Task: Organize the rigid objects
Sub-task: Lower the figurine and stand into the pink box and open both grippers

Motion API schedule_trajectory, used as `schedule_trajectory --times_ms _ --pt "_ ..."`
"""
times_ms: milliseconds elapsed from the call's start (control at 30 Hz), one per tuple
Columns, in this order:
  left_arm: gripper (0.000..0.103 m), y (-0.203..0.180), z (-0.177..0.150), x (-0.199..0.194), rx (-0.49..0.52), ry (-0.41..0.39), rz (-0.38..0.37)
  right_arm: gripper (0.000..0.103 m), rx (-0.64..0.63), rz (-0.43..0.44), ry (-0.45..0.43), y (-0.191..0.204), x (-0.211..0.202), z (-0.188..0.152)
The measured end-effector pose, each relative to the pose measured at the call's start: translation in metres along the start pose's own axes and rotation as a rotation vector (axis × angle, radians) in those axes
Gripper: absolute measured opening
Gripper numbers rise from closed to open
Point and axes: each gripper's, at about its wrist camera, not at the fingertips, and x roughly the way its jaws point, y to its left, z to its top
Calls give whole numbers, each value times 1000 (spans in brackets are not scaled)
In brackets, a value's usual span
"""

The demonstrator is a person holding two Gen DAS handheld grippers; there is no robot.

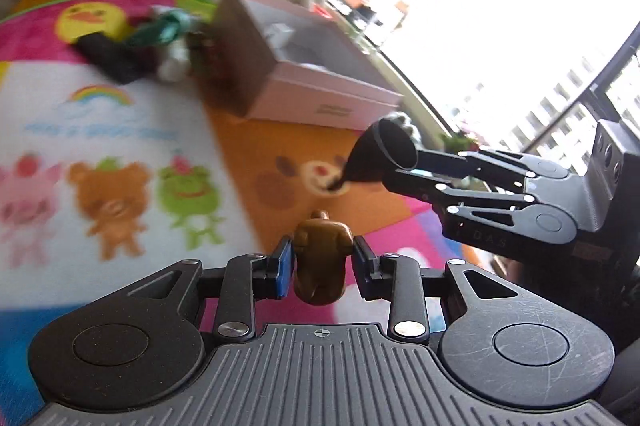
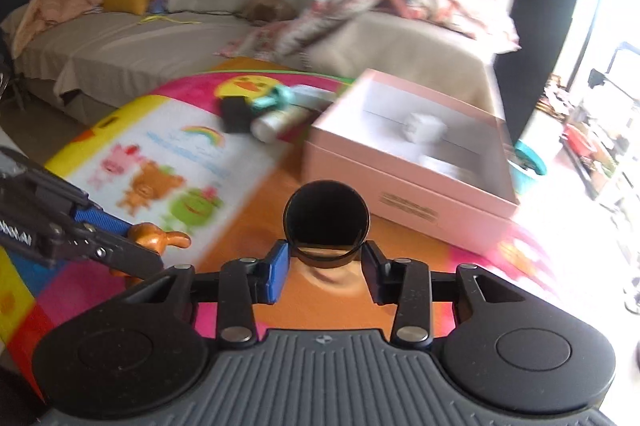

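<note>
At the bottom centre of the left wrist view, the left claw (image 1: 322, 262) is clamped on a golden-brown animal figurine (image 1: 320, 260). In the right wrist view's lower centre, the right claw (image 2: 325, 264) grips a black funnel-shaped cup (image 2: 326, 222), its pads against its sides. Beneath lies a colourful cartoon play mat (image 2: 180, 154). Further, right of centre, sits an open pink box (image 2: 404, 162); small items (image 2: 264, 114) cluster at its left, and a sofa (image 2: 140, 42) is behind.

Figurine (image 1: 320, 258): glossy golden-brown plastic. Funnel (image 2: 326, 222): smooth black plastic. Beside them, box (image 2: 408, 194): matt pink cardboard. Mat (image 1: 120, 154) underneath: smooth printed foam.
</note>
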Motion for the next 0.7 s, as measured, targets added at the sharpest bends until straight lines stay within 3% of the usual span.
schedule_trajectory --times_ms 33,67,300,333,400,433,467,567,700 --pt "35 -6 7 5 17 -3 -7 27 12 -20 -6 -8 -5 -4" --pt "35 -12 16 8 36 -10 -7 3 29 -38 -9 -16 -9 -6" --pt "35 -48 60 16 149 -91 3 4 106 -95 -45 -57 -23 -15" --pt "35 -48 62 18 150 -90 5 12 119 -91 -32 -62 -21 -18" --pt "35 -46 58 21 137 -76 11 37 169 -80 1 -69 -13 -26" --pt "35 -43 53 23 128 -64 22 55 203 -75 12 -73 -9 -30" --pt "35 -41 49 27 123 -49 39 64 239 -71 14 -76 -6 -33" --pt "35 -32 31 37 124 2 98 71 326 -33 24 -78 3 -42" --pt "35 -25 10 45 113 67 122 80 410 21 38 -73 26 -40"
